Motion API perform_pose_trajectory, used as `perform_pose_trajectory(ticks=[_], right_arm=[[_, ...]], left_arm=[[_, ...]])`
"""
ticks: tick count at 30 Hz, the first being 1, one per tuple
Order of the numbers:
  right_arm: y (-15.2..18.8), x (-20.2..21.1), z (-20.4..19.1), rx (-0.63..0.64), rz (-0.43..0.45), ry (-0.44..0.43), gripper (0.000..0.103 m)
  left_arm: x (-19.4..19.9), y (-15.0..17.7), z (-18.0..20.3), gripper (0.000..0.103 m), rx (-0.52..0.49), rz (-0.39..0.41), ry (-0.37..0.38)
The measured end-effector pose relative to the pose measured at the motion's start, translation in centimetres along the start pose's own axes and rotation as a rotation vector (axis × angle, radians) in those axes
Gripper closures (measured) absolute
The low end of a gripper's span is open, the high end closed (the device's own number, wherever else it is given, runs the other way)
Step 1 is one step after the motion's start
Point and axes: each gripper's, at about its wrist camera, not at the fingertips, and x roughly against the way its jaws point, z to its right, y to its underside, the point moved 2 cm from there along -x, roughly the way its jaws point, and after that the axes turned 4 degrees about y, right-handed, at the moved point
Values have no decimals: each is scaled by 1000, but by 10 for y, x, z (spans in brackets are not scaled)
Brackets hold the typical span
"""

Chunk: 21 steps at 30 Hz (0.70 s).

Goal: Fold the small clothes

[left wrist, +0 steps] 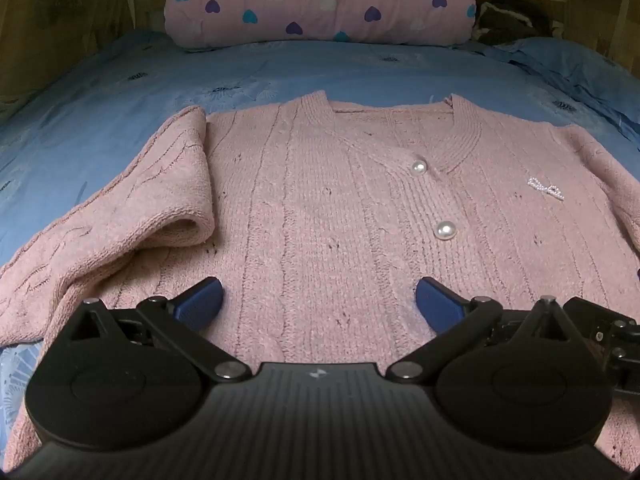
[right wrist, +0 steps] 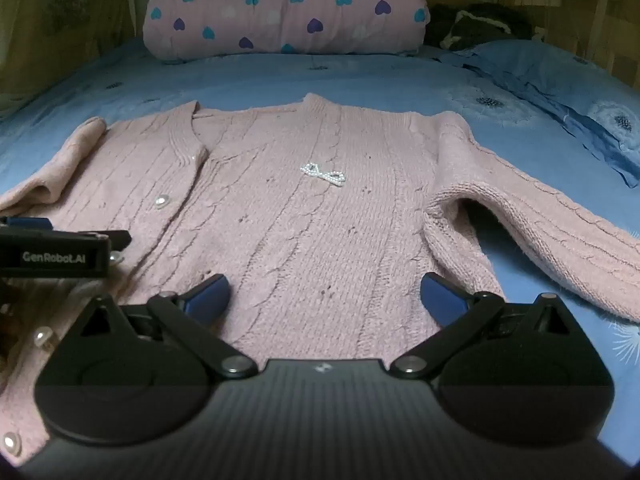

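Note:
A pink knitted cardigan (left wrist: pixel 320 200) with pearl buttons (left wrist: pixel 445 230) lies front up on the blue bed sheet (left wrist: pixel 120 92). Its left sleeve (left wrist: pixel 120 216) lies out to the left, bunched in a thick fold beside the body. In the right wrist view the cardigan (right wrist: pixel 300 220) shows a small pearl bow (right wrist: pixel 323 174), and its right sleeve (right wrist: pixel 540 240) lies out to the right. My left gripper (left wrist: pixel 319 304) is open and empty above the lower body. My right gripper (right wrist: pixel 324 300) is open and empty above the lower right part. The left gripper's side (right wrist: pixel 56 256) shows at the left.
A rolled pink quilt with hearts (left wrist: pixel 320 0) lies at the head of the bed. A blue pillow (right wrist: pixel 560 92) and a dark garment (right wrist: pixel 476 24) lie at the far right. Wooden walls (left wrist: pixel 60 20) close in both sides.

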Motion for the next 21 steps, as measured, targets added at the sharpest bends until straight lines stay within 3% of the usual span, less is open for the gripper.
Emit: perform_pose_trajectory(ticks=[21], right_arm=[[1, 0, 0, -1, 2, -1, 0]], left_arm=[[0, 0, 0, 0, 0, -1, 0]])
